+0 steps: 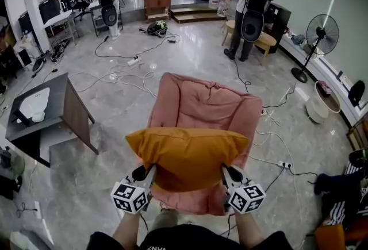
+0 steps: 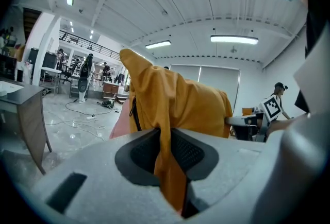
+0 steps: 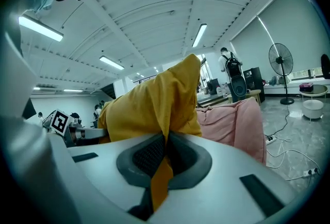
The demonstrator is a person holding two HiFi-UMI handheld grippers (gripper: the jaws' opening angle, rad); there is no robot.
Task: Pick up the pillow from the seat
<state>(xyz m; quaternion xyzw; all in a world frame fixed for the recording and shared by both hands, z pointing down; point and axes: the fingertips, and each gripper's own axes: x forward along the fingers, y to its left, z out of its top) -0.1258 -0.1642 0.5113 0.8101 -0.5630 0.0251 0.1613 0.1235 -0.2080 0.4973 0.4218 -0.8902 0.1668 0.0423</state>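
Note:
An orange-yellow pillow [image 1: 187, 154] hangs in the air above the pink cushioned seat [image 1: 201, 102], held up by its two near corners. My left gripper [image 1: 145, 174] pinches the pillow's left corner, and its cloth [image 2: 170, 115] runs down between the dark pads [image 2: 142, 153]. My right gripper [image 1: 229, 174] is shut on the right corner, with a strip of the cloth [image 3: 160, 109] squeezed between its pads [image 3: 147, 156]. The pink seat [image 3: 234, 120] shows behind the pillow in the right gripper view.
A dark side table [image 1: 49, 114] stands to the left of the seat. Cables and a power strip [image 1: 133, 62] lie on the grey floor beyond. A standing fan [image 1: 319, 36] and a white tub [image 1: 318, 106] are at the right. People [image 1: 253, 4] stand farther back.

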